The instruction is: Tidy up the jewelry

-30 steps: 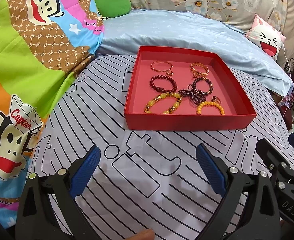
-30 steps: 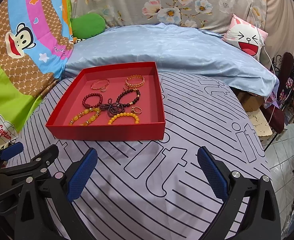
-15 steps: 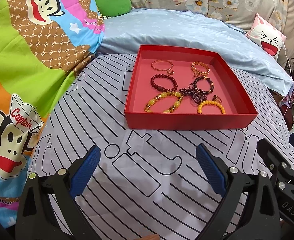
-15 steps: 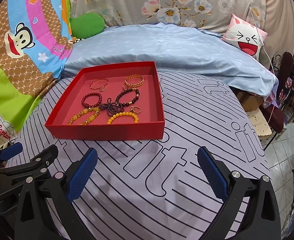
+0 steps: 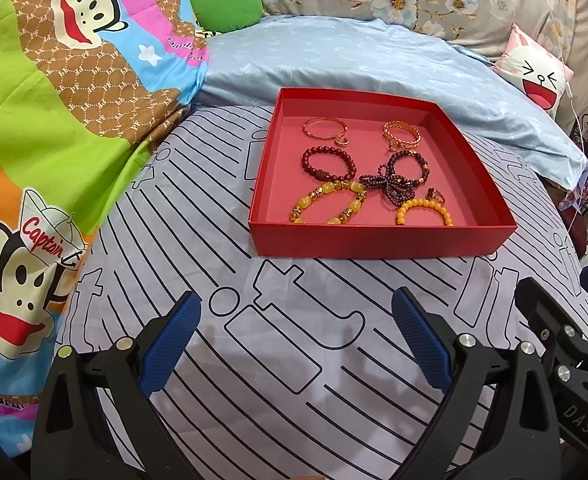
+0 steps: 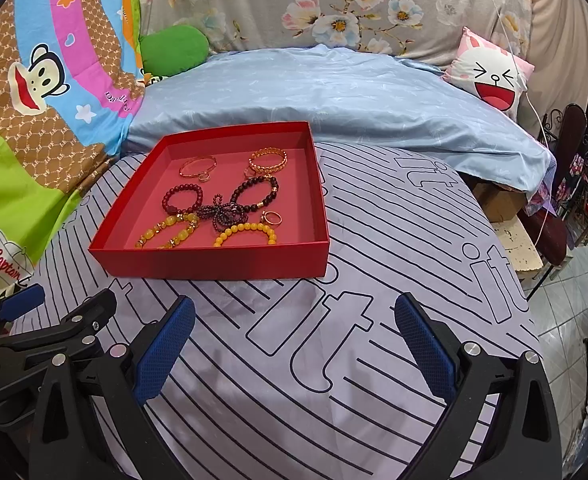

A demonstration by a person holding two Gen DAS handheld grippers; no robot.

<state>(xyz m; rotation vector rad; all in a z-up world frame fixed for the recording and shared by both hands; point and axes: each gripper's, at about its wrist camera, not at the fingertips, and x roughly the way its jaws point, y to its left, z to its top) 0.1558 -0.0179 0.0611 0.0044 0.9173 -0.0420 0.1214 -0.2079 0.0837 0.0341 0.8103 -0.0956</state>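
Bracelets [image 5: 327, 163] in tray [image 5: 377, 243] (on bedspread [image 5: 294, 344])

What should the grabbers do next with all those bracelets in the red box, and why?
Probably move the right hand-held gripper forward over the red box toward the small ring. Both it and the left hand-held gripper are open, empty and short of the box, and the ring lies on the right side.

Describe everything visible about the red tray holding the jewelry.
The red tray is a shallow, square, open box, seemingly cardboard, with low upright walls and a pinkish-red floor. It sits flat on the striped bedsheet, ahead of both open grippers, untouched. Several beaded bracelets, gold bangles and a small ring lie loose inside, some overlapping.
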